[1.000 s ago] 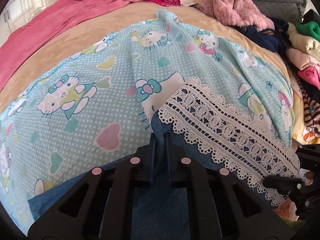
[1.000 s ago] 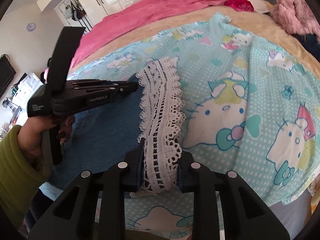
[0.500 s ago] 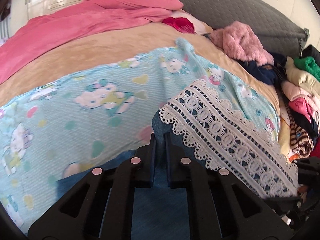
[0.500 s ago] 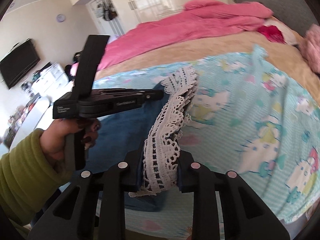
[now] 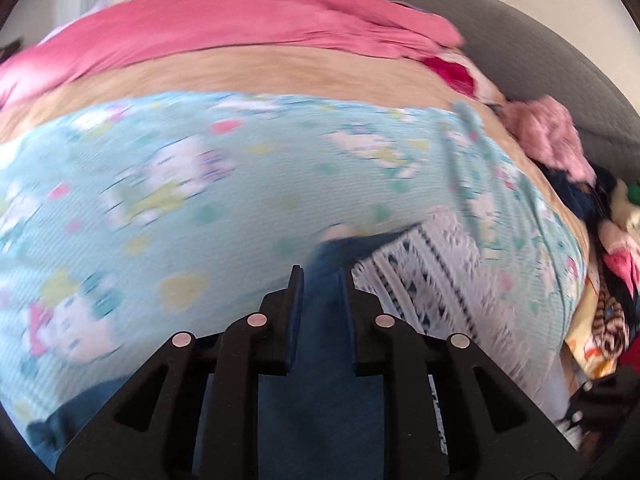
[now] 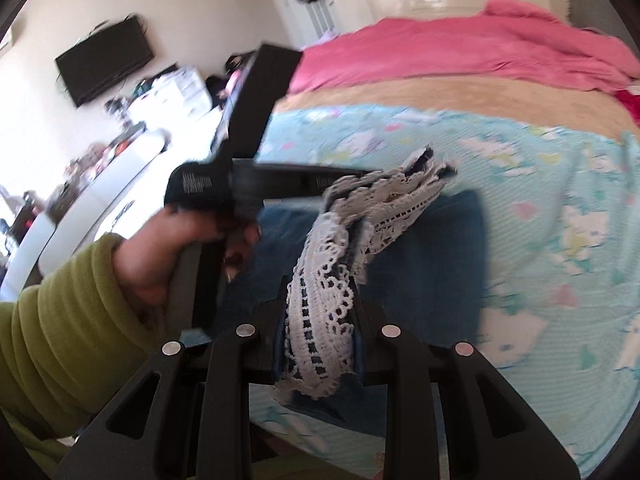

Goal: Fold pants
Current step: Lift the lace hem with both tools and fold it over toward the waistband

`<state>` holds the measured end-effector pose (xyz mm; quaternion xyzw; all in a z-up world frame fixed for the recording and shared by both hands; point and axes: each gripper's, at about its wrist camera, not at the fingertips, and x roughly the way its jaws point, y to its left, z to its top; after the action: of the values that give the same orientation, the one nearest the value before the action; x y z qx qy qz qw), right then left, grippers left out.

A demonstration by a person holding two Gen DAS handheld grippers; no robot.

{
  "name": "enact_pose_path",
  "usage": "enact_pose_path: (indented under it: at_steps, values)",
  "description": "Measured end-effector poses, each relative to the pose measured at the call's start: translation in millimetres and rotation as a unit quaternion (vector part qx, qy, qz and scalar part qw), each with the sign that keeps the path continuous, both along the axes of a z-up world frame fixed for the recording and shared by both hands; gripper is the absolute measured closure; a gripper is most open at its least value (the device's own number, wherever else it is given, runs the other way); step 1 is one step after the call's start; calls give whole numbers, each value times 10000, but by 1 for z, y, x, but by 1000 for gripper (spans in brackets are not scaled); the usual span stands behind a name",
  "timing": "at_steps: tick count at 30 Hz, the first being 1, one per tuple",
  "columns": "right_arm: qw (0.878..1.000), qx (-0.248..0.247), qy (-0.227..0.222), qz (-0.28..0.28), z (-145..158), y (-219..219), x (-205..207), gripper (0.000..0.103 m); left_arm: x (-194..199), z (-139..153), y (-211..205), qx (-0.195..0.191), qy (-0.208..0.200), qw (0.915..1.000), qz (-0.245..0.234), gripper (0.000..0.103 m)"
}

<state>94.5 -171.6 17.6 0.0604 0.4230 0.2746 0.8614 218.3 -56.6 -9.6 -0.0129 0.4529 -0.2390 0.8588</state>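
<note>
Denim pants [image 6: 432, 264] with a white lace hem [image 6: 320, 320] hang between my two tools above the bed's cartoon-print sheet [image 5: 240, 200]. My right hand-held gripper [image 6: 318, 332] is clamped on the bunched lace; my left hand-held gripper [image 5: 320, 280] has its fingers parted around blue denim, grip unclear through blur.

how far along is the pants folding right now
Mid-fold. Done: both grippers have hold of the hem end. In hand: the right gripper is shut on the lace hem, the left gripper on the blue pants beside it, with that end lifted off the cartoon sheet. Left: lay it over the rest, release, smooth.
</note>
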Motion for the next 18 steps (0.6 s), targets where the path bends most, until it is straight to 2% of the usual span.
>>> enact_pose_path:
  at_steps: [6, 7, 8, 10, 12, 14, 16, 18]
  values:
    - [9987, 58, 267, 435, -9, 35, -2, 78, -5, 3, 60, -187, 137, 9983, 540, 90]
    - [9987, 64, 222, 452, -5, 35, -3, 74, -5, 4, 64, -235, 147, 9979, 586, 88]
    - [9989, 69, 142, 441, 0, 32, -4, 65, -6, 5, 68, -272, 159, 9977, 608, 87]
    - [9997, -19, -89, 233, 11, 19, 0, 59, -6, 5, 71, -351, 192, 9974, 594, 87]
    - [9996, -170, -207, -122, 15, -2, 9, 59, -6, 3, 68, -449, 267, 9973, 525, 86]
    - [9977, -366, -276, -493, 15, -22, 23, 59, -5, 0, 64, -562, 369, 9969, 405, 77]
    - [9932, -725, -206, -884, 8, -48, 50, 59, -5, -5, 56, -624, 471, 9965, 305, 74]
    - [9911, -788, -69, -1073, 1, -65, 74, 57, -3, -12, 48, -598, 634, 9958, 264, 67]
